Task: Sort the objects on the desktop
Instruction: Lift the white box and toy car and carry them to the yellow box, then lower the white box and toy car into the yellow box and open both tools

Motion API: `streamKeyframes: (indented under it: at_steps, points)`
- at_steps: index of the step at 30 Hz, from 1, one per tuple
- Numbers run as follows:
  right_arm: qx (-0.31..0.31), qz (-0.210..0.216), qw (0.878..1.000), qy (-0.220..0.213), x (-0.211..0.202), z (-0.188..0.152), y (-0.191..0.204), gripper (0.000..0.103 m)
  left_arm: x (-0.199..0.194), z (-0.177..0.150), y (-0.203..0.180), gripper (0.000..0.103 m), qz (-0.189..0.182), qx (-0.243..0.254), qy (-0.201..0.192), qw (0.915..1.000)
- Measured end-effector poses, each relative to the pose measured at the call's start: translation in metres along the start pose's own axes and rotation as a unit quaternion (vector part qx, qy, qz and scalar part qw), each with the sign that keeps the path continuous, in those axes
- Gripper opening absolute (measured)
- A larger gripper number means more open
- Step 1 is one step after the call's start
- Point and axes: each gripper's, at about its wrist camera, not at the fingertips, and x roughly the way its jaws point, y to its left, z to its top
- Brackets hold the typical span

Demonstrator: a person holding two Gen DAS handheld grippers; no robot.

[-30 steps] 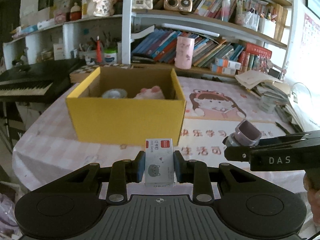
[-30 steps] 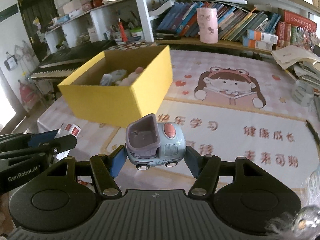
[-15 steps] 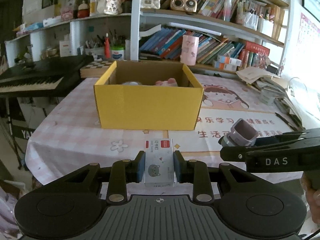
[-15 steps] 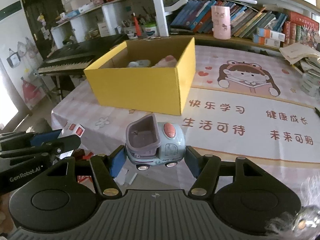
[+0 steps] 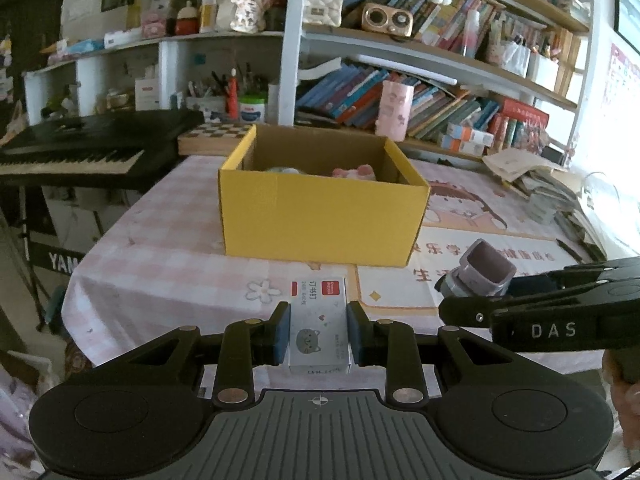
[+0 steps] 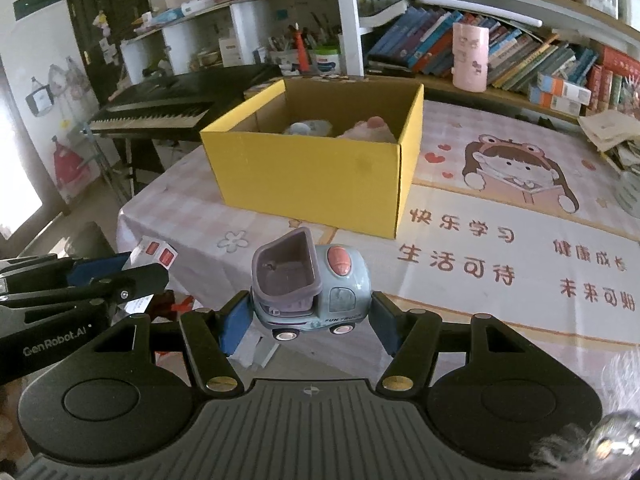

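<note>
Both grippers have drawn back from the yellow cardboard box (image 5: 320, 216), which looked larger and closer in both wrist views a second ago; the near edge of the desk (image 5: 160, 280) with its pink checked cloth now shows in front of them, and the floor below it.

Left gripper (image 5: 319, 332) is clamped on a small staple box (image 5: 319, 320), white with a red label and a grey cat face, held upright between the blue pads. It hangs just past the desk's near edge. In the right wrist view the same gripper (image 6: 120, 276) comes in from the left with the staple box (image 6: 154, 252) sticking out of its tips.

Right gripper (image 6: 310, 316) grips a toy dump truck (image 6: 308, 284), pale blue with a purple tipper bed and a pink dome on the cab roof, its pads pressing the front and back ends. The truck sits level, wheels down, above the near edge of the desk. From the left wrist view the truck (image 5: 480, 276) shows at the tip of the right gripper (image 5: 472, 300), to the right of the staple box.

The yellow cardboard box stands open-topped toward the desk's far left corner, well apart from both grippers. Inside it lie a pale blue object (image 6: 308, 128) and a pink plush toy (image 6: 368, 130). A cartoon learning mat (image 6: 500, 208) covers the desk to the right of the box.
</note>
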Motion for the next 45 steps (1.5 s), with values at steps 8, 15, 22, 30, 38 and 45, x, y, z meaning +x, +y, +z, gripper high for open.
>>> streamKeyframes:
  at_steps: [8,15,22,30,38,45]
  points:
    - [-0.007,-0.008,1.000,-0.024,0.001,0.020,-0.002,0.060,0.007,0.023,0.002,0.028,-0.004,0.005,-0.029,0.9996]
    - [-0.021,-0.011,0.998,-0.064,0.005,0.054,-0.010,0.060,0.025,0.057,0.003,0.028,0.004,0.022,-0.061,0.9979]
    - [-0.035,-0.013,0.996,-0.086,0.023,0.091,-0.024,0.060,0.050,0.087,0.006,0.028,0.008,0.029,-0.076,0.9966]
    - [-0.082,-0.019,0.994,-0.066,0.064,0.124,-0.036,0.060,0.101,0.115,0.006,0.028,0.009,0.023,-0.066,0.9975]
    - [-0.145,-0.008,0.989,-0.015,0.119,0.144,-0.050,0.061,0.154,0.126,0.000,0.028,0.022,0.028,-0.030,0.9989]
    - [-0.207,0.006,0.978,0.025,0.160,0.156,-0.057,0.061,0.194,0.131,-0.005,0.028,0.026,0.044,0.016,0.9986]
